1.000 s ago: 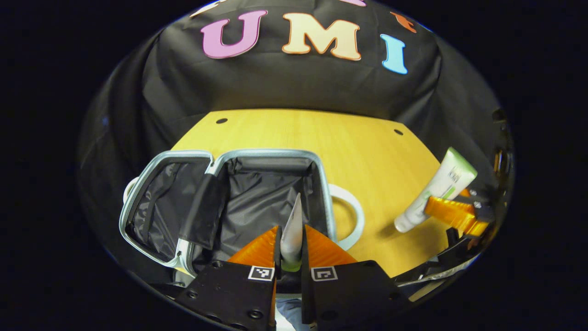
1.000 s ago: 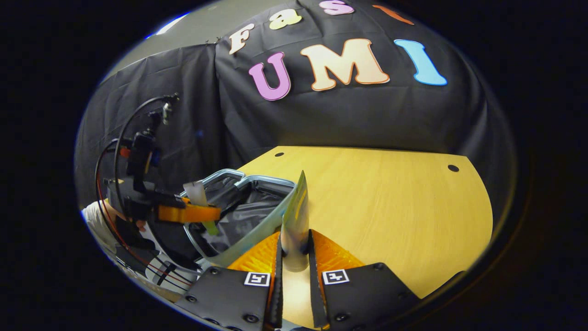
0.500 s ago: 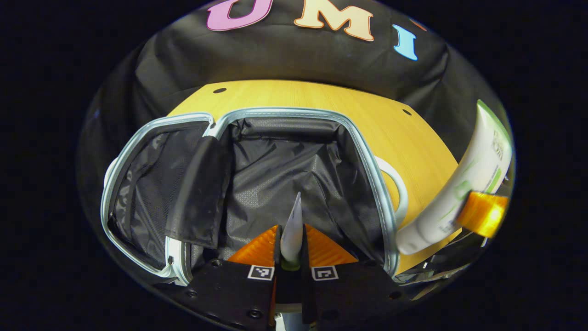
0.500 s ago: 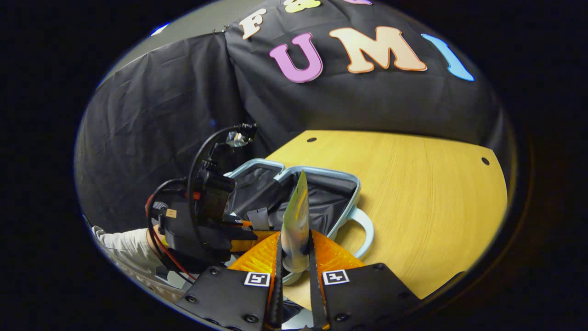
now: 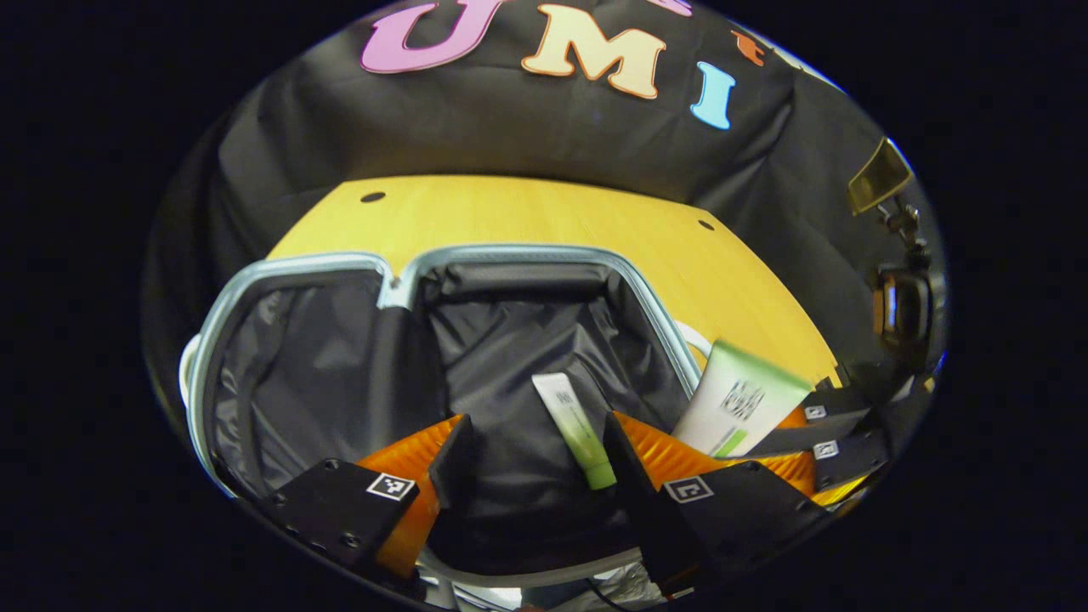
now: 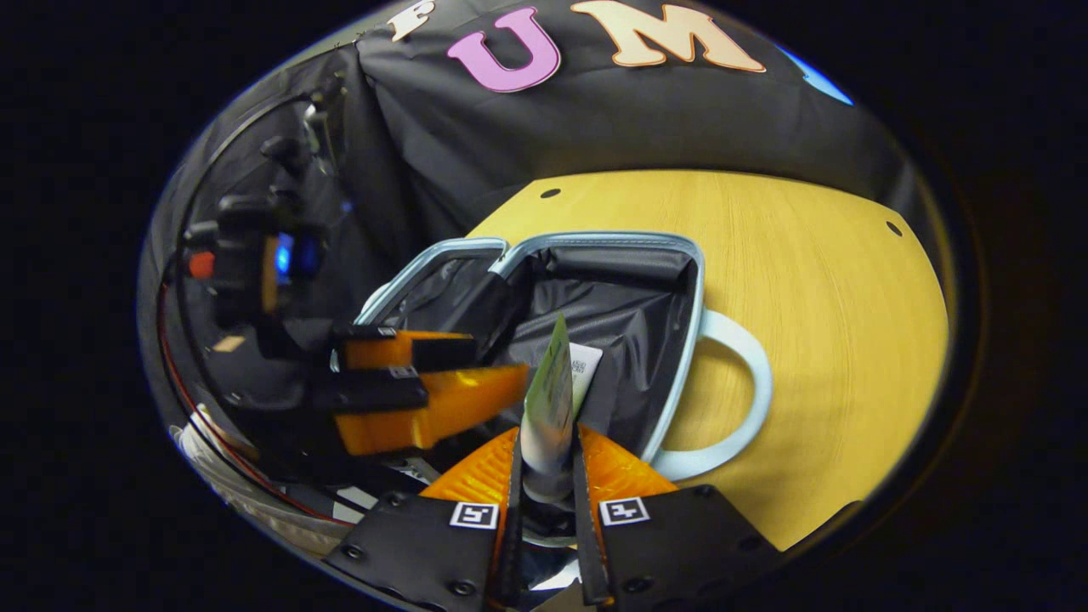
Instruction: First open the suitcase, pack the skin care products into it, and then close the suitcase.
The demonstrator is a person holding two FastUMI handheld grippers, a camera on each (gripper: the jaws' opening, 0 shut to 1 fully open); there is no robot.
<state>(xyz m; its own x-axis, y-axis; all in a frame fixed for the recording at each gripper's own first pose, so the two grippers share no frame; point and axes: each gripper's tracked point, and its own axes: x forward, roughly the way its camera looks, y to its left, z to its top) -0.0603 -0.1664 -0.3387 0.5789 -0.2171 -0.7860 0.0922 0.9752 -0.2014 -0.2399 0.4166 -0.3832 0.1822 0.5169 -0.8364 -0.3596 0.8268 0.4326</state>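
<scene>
Suitcase (image 5: pixel 544 255) lay open on the table (image 5: pixel 595 221). Since a moment earlier the left gripper (image 5: pixel 531 446) had spread wide and let go its small tube (image 5: pixel 574 421), which probably lay on the lining. The right gripper (image 6: pixel 548 463) was clamped on the larger tube (image 5: pixel 739 408), above the case; this one must go in next.

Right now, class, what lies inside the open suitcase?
Inside the suitcase, a slim green-ended tube lies on the black lining between the open left gripper's fingers. The right gripper holds a white tube over the rim. The gripper bodies hide the near floor.
</scene>
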